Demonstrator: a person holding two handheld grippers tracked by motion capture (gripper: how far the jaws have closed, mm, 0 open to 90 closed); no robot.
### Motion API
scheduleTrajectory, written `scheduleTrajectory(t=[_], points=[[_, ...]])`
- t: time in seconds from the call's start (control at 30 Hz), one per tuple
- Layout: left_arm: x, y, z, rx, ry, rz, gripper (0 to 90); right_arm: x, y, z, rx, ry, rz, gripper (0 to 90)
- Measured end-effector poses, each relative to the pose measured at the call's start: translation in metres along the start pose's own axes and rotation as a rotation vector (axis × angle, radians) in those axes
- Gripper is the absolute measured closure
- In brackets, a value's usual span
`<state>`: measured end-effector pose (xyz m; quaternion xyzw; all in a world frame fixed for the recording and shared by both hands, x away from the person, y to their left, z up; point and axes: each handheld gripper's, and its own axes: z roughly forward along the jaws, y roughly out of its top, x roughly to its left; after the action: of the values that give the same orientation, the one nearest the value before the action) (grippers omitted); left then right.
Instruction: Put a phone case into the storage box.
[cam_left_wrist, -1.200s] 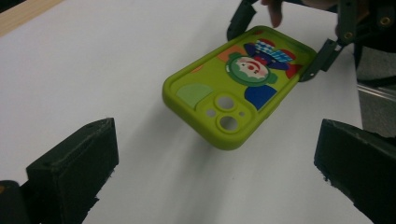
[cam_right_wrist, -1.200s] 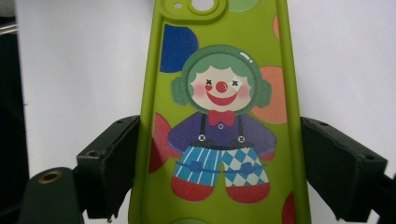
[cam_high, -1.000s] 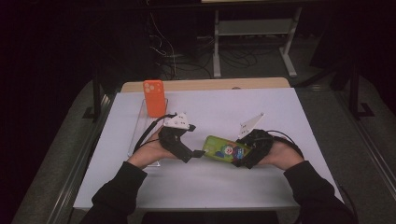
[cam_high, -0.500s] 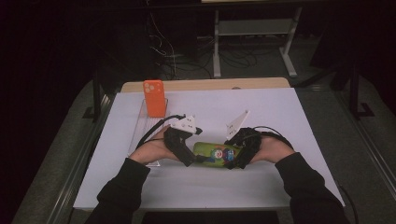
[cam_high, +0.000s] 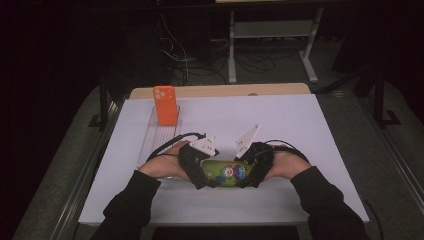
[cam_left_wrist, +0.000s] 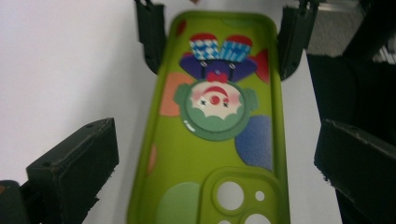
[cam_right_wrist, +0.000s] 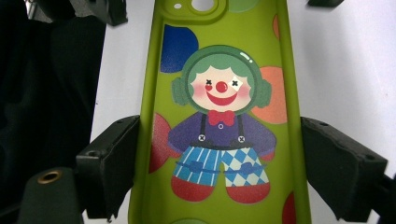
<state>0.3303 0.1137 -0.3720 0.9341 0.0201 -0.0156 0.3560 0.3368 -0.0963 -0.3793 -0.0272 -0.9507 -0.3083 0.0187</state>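
Right gripper (cam_right_wrist: 219, 172) jaws clamp the green clown phone case (cam_right_wrist: 219, 116); left gripper (cam_left_wrist: 215, 163) jaws stand open, straddling its camera end above the surface (cam_high: 300, 125).

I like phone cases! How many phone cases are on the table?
2. A green clown-printed phone case lies near the front edge between the two grippers; an orange phone case stands at the back left.

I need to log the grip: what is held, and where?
The green clown phone case: right gripper clamps its long edges near the feet end.
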Motion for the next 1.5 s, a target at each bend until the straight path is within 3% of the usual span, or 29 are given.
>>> scheduleTrajectory(t=[0.37,0.43,0.73,1.1,1.2,1.3,1.5], points=[[-0.003,0.000,0.014,0.089,-0.006,0.003,0.0,0.004,0.005,-0.002,-0.022,-0.002,-0.023,15.0],[-0.002,0.000,0.015,0.117,-0.014,0.029,0.0,0.005,0.006,-0.002,-0.023,-0.002,-0.029,15.0],[-0.005,-0.001,0.018,0.108,-0.006,0.009,7.9,0.005,0.006,-0.003,-0.030,-0.002,-0.035,15.0],[-0.004,0.000,0.017,0.144,-0.003,0.042,13.5,0.006,0.006,-0.003,-0.024,0.002,-0.041,14.9],[-0.004,-0.001,0.018,0.121,-0.014,0.017,14.2,0.006,0.006,-0.004,-0.022,0.007,-0.033,14.7],[-0.003,0.000,0.018,0.145,-0.030,0.017,14.7,0.006,0.006,-0.004,-0.020,0.014,-0.031,14.5],[-0.005,0.000,0.017,0.120,-0.036,-0.026,15.1,0.007,0.002,-0.004,-0.063,0.018,0.004,12.5]])
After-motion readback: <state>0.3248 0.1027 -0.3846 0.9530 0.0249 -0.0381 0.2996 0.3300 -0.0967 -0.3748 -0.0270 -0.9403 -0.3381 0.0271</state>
